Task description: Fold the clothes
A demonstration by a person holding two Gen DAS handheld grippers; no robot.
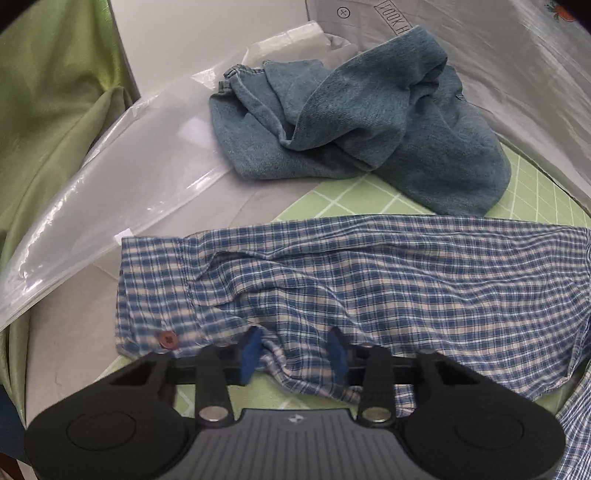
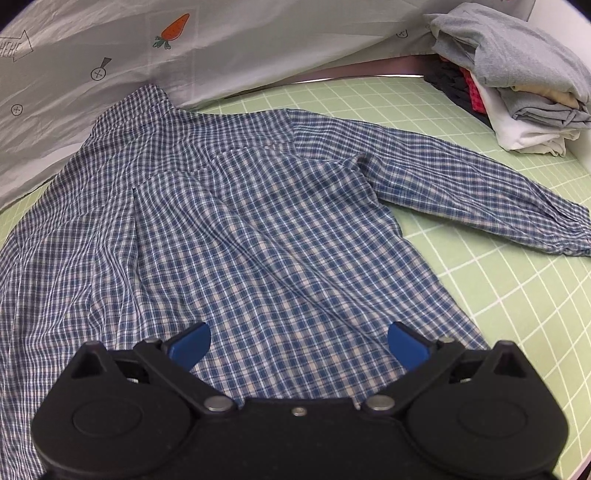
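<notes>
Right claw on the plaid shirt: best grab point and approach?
Take the free sleeve near its cuff end, coming from above. It lies flat and stretched out across the green grid mat, clear of the shirt body, so one layer pinches cleanly. The right claw stands open over the hem; the left claw already pinches the other sleeve.

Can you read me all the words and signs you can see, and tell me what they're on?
"LOOK H", cut off by the jeans: on the grey printed sheet.
"HERE" inside an arrow: same sheet.
Circled cross signs and a carrot picture: same sheet.
Nothing else readable.
</notes>
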